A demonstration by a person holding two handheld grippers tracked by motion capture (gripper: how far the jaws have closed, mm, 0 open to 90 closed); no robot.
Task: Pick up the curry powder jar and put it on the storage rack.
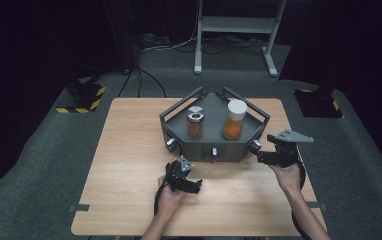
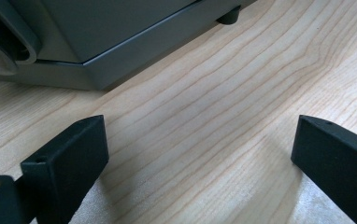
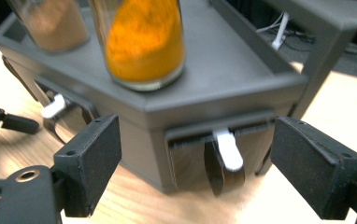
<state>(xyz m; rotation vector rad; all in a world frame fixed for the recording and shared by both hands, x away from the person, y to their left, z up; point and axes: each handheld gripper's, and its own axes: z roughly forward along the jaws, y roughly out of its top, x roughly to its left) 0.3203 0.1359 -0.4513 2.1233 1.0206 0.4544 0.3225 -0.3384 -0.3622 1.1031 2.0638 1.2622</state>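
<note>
On the table [image 1: 129, 150], high view: the grey rack [image 1: 214, 130] holds two jars; both grippers sit before it. Left gripper [image 2: 200, 154] view: jaws wide apart, empty, rack beyond. Right gripper [image 3: 195, 163] view: jaws agape flank the white drawer tab [image 3: 228, 149], likely stiff and small; pinch there.

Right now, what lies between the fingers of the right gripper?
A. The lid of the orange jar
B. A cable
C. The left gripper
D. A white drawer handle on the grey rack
D: in the right gripper view, the white drawer handle on the grey rack lies between the open fingers, not yet touched.
</note>
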